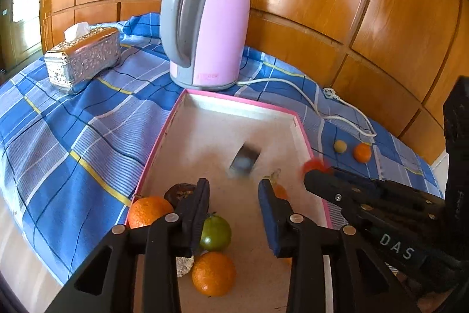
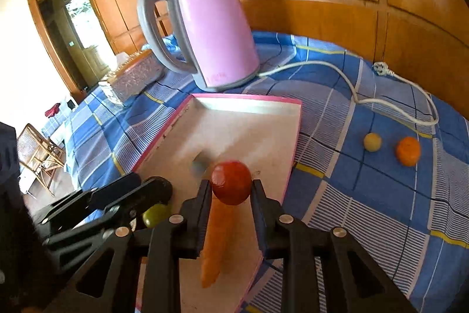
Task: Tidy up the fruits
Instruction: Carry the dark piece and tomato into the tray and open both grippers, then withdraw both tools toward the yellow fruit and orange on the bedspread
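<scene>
A pink-rimmed tray [image 1: 234,100] lies on the blue checked cloth. At its near end sit two oranges [image 1: 149,210] [image 1: 214,273], a green fruit [image 1: 215,233] and a dark brown fruit [image 1: 180,191]. My left gripper [image 1: 234,189] hovers over them, open, with nothing between its pads. A dark blurred thing [image 1: 244,160] shows on the tray floor beyond it. My right gripper [image 2: 231,188] is shut on a small red fruit [image 2: 231,181], held above the tray beside a long orange piece [image 2: 217,242]. On the cloth to the right lie a yellow-green fruit [image 2: 372,142] and an orange [image 2: 408,151].
A pink kettle [image 1: 211,25] stands just behind the tray, and its white cord [image 2: 351,84] loops over the cloth to the right. A silver tissue box [image 1: 83,57] sits at the back left. A wooden panel wall closes off the back.
</scene>
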Motion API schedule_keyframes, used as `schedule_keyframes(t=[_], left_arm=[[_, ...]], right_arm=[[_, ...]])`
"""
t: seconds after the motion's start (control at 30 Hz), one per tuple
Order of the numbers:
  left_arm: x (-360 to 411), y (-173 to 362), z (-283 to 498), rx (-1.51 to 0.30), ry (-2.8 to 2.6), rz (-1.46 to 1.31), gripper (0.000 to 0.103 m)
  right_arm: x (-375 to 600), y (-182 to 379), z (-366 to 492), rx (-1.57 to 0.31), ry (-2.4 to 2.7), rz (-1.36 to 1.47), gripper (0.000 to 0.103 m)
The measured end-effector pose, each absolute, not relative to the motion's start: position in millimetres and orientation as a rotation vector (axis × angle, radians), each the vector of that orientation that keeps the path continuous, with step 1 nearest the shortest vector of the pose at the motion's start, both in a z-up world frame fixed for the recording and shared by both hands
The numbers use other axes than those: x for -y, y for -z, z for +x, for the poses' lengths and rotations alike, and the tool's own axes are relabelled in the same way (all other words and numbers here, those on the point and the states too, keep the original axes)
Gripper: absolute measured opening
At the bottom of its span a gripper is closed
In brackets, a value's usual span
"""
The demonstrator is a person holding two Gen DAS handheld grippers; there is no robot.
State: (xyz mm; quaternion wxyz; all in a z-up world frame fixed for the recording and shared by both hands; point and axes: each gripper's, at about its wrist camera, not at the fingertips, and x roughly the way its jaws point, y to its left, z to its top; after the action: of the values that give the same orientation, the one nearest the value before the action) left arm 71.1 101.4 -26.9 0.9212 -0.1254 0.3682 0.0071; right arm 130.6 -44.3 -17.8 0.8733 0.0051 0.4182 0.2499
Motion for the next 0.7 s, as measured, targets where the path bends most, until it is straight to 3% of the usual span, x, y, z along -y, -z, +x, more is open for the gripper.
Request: schedule_keyframes(t=[0.7], left_arm=[[-85.0,11.9,43.7,-0.719,-0.101,-0.203,0.035]], right_arm=[[69.3,17.9,86.0,-0.844,-0.461,0.035,0.033]])
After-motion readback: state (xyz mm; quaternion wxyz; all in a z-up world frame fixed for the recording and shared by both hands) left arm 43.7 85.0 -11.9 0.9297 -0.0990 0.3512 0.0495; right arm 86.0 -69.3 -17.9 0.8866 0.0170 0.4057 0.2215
